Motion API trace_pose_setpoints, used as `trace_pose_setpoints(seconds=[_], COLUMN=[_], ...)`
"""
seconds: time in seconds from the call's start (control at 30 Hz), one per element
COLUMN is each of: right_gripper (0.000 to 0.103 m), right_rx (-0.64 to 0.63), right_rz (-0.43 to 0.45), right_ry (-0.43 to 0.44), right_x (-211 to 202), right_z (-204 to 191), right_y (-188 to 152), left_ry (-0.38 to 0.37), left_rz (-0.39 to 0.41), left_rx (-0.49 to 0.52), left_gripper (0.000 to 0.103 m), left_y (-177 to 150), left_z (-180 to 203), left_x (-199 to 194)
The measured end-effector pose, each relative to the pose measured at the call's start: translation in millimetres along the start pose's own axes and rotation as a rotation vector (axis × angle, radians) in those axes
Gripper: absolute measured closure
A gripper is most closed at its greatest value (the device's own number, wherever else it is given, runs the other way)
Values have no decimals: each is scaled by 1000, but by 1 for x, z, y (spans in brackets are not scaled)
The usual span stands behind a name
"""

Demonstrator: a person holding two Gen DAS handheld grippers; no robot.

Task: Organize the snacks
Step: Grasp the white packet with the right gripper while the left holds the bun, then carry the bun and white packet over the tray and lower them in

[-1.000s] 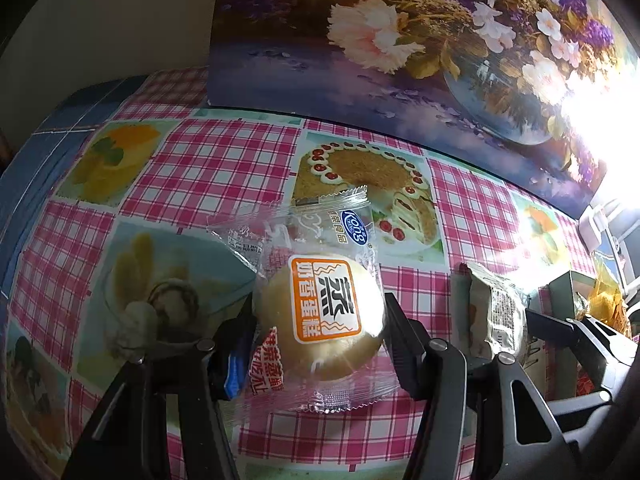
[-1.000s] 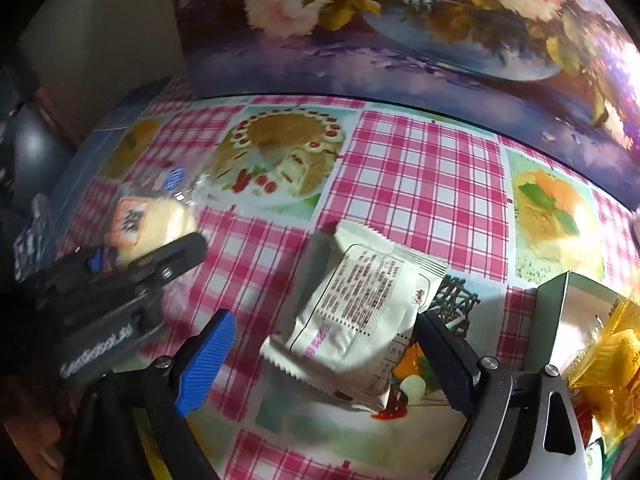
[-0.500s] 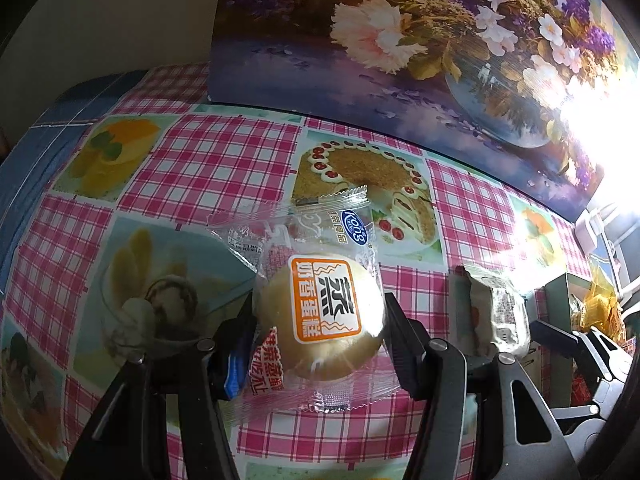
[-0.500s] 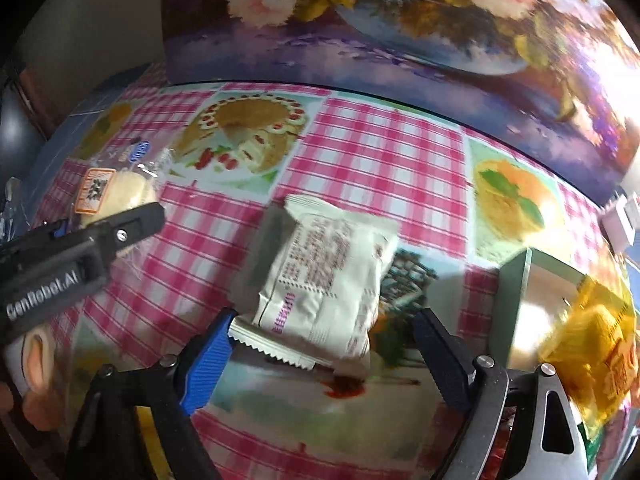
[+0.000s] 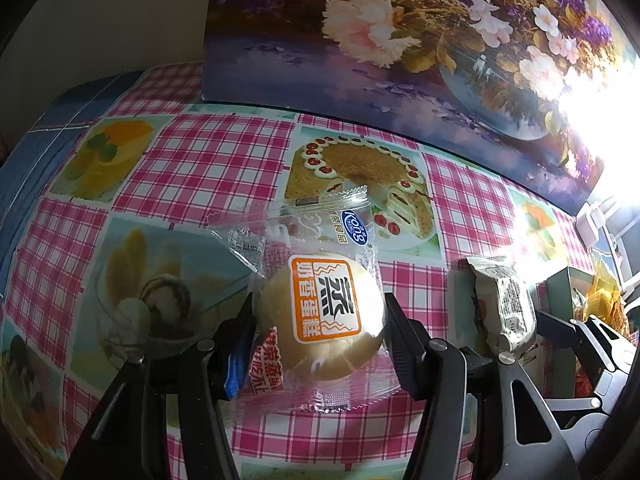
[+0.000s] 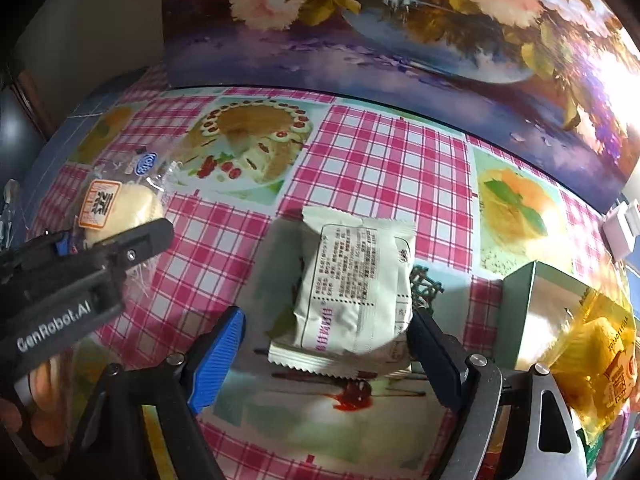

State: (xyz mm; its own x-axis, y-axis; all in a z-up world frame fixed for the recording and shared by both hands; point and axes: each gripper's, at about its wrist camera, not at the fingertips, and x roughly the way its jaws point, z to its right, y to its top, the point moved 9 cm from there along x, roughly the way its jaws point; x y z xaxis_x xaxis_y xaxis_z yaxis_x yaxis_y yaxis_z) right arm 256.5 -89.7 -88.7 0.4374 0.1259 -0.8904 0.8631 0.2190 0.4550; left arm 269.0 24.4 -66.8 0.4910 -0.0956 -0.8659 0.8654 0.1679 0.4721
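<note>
My left gripper [image 5: 320,332] is shut on a round steamed cake in a clear wrapper with an orange label [image 5: 324,316], low over the tablecloth. The cake also shows in the right wrist view [image 6: 116,208], with the left gripper's black body [image 6: 76,276] in front of it. A white snack packet [image 6: 356,288] lies on the cloth, printed side up. My right gripper [image 6: 328,340] is open around it, the right finger touching its edge, the blue left pad [image 6: 220,352] apart from it. The packet shows in the left wrist view [image 5: 504,304].
A green open box [image 6: 520,292] stands at the right with yellow-wrapped snacks [image 6: 600,364] in it. A flower painting [image 5: 400,40] leans along the back of the checkered tablecloth [image 5: 200,168]. A white plug [image 6: 624,228] sits at the far right.
My right gripper has swung right and forward, so the white packet now sits squarely between its fingers. My left gripper holds the cake almost still.
</note>
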Motion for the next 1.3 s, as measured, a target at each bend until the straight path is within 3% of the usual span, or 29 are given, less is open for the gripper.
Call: trace_pose_setpoints(seconds=[0.13, 0.3, 1.03, 1.3], right_gripper=[21, 36, 41, 41], right_rx=[0, 17, 17, 13], right_rz=[13, 37, 68, 122], right_ry=[-6, -15, -19, -15], right_x=[2, 0, -16, -43], right_z=[-1, 4, 3, 2], right_y=[3, 8, -2, 0], left_ry=[3, 4, -35, -52], left_rz=[2, 3, 37, 78], left_rx=[9, 23, 46, 46], left_gripper=[43, 43, 45, 45], left_y=[0, 0, 1, 2], left_z=[0, 1, 8, 4], left_x=[1, 1, -9, -24])
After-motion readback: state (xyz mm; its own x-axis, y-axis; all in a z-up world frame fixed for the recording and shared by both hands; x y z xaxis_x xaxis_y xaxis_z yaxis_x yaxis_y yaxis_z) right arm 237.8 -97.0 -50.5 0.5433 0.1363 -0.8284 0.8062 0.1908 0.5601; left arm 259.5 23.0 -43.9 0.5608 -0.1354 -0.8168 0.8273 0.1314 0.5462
